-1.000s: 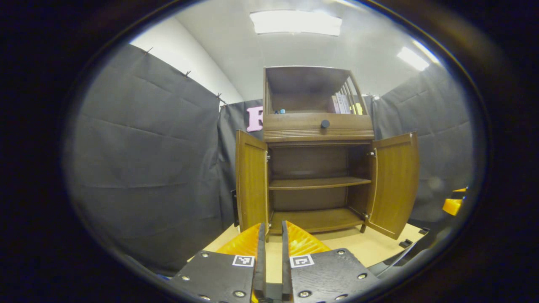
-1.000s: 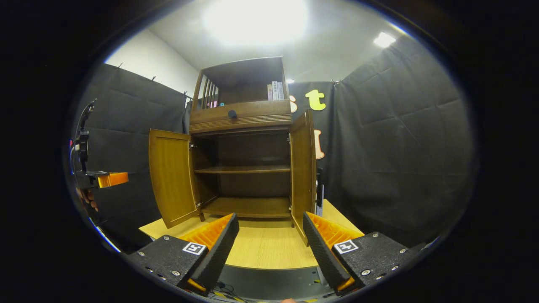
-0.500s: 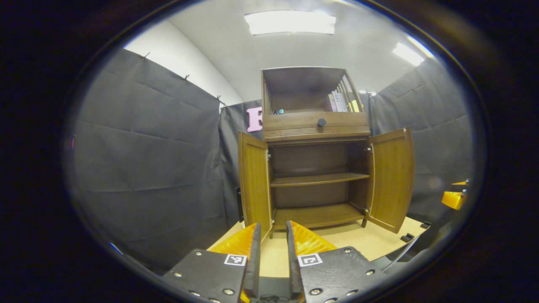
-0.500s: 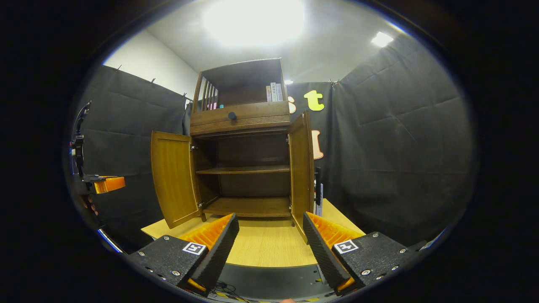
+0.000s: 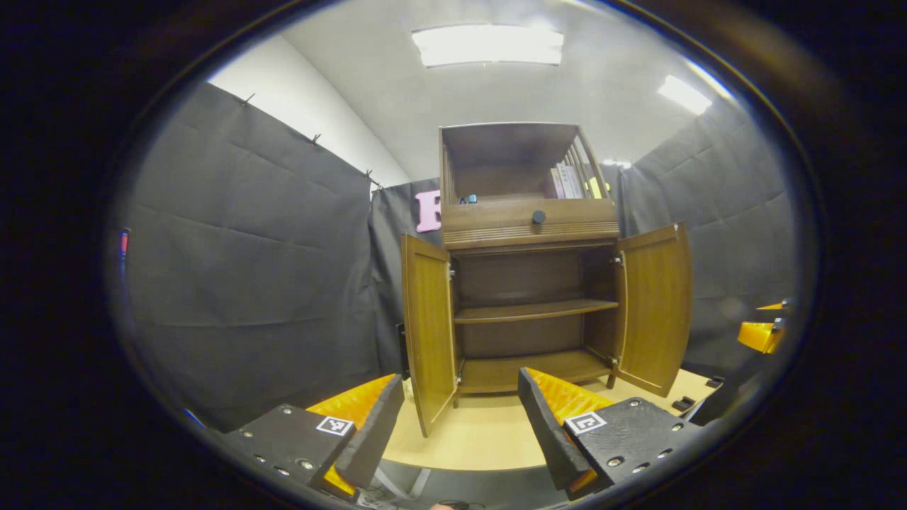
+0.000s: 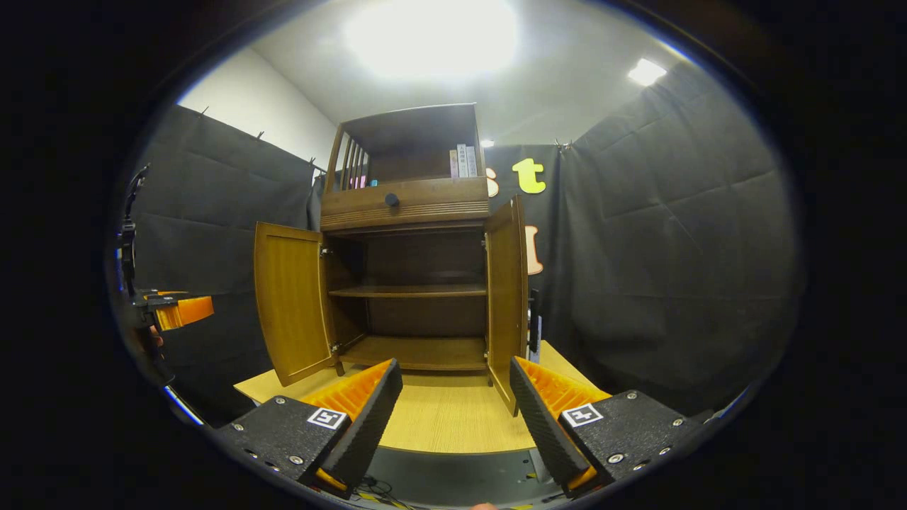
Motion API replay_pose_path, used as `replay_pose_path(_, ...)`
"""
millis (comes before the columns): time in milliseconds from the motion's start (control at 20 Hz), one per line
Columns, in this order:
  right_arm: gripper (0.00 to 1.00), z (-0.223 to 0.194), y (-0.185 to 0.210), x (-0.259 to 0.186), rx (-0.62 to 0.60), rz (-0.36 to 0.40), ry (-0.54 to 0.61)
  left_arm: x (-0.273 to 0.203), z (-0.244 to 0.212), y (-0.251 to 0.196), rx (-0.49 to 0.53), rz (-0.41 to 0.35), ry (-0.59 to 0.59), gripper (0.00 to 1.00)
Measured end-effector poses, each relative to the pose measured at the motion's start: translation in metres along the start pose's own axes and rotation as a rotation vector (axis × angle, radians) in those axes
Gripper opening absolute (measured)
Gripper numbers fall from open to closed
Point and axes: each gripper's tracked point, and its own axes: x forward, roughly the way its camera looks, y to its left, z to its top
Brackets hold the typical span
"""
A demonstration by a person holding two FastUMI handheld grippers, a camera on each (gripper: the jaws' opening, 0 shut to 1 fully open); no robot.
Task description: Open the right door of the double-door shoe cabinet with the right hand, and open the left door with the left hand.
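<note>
Both doors (image 5: 429, 322) (image 5: 655, 304) swung outward, upright | shoe cabinet (image 6: 411, 283) facing tools | both tools (image 5: 460, 425) (image 6: 453, 414) spread, seemingly empty

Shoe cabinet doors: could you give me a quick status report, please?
Left gripper open, holding nothing. Right gripper open, holding nothing. Left door and right door of the shoe cabinet both swung open. Nothing in the way.

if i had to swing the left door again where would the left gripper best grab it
Probably the free vertical edge of the left door, the side away from the hinges. The door stands wide open with that edge pointing toward the left gripper, whose jaws are open, so come straight in from the front, one finger on each face of the panel. No knob shows on the door.
</note>
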Motion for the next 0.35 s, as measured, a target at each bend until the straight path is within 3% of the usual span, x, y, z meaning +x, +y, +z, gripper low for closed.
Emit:
replay_pose_path(50,0.95,0.001,0.001,0.000,0.003,0.001,-0.003,0.000,0.001,0.002,0.000,0.003,-0.004,0.93)
replay_pose_path(150,0.95,0.002,0.005,0.003,-0.002,0.005,-0.007,-0.001,0.002,0.005,-0.003,0.005,-0.006,0.92)
replay_pose_path(250,0.95,0.005,0.007,0.005,-0.014,0.005,-0.011,0.001,0.001,0.007,-0.003,-0.003,-0.003,0.86)
replay_pose_path(300,0.94,0.006,0.007,0.005,-0.012,0.005,-0.016,0.001,0.002,0.009,0.002,-0.001,-0.001,0.98)
replay_pose_path(350,0.94,0.008,0.009,0.005,-0.004,0.006,-0.021,0.002,0.002,0.014,0.008,0.008,-0.001,0.98)
